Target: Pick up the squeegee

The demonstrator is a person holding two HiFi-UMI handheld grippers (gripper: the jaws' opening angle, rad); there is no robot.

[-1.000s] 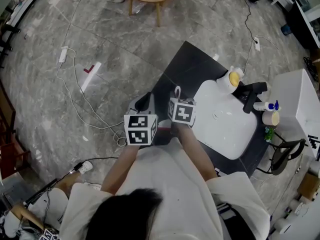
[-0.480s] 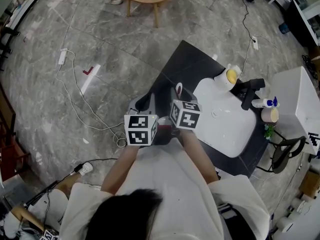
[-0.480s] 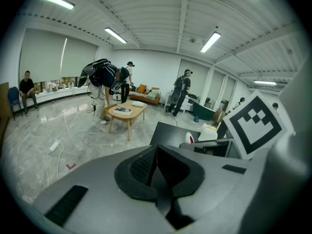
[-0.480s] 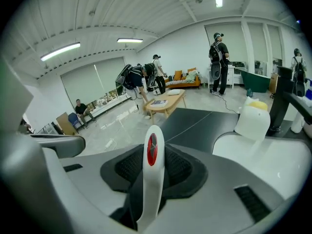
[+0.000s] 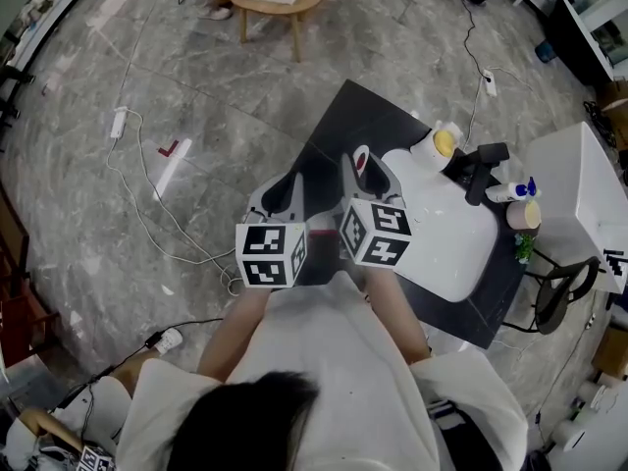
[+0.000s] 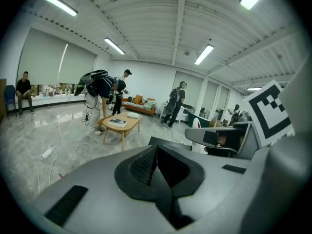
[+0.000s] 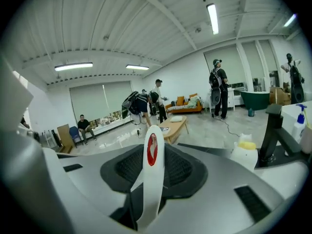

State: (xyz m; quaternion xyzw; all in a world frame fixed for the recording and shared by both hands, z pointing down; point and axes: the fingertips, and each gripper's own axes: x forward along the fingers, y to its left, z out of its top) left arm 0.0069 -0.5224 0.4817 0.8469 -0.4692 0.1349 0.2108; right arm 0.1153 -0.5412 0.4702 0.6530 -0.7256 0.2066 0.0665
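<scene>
Right gripper (image 7: 153, 172) pinches the squeegee (image 7: 152, 150) by its handle. Left gripper (image 6: 157, 162) is pressed together, empty. Advise a firm grip with the handle upright.

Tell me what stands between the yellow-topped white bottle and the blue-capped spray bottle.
A black tap stands between them; the head view and right gripper view both show it.

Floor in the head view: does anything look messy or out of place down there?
Yes. Loose white cables snake across the marble floor with a power strip lying in the open, and a small white-and-red strip lies alone nearby. Nothing looks spilled or broken.
</scene>
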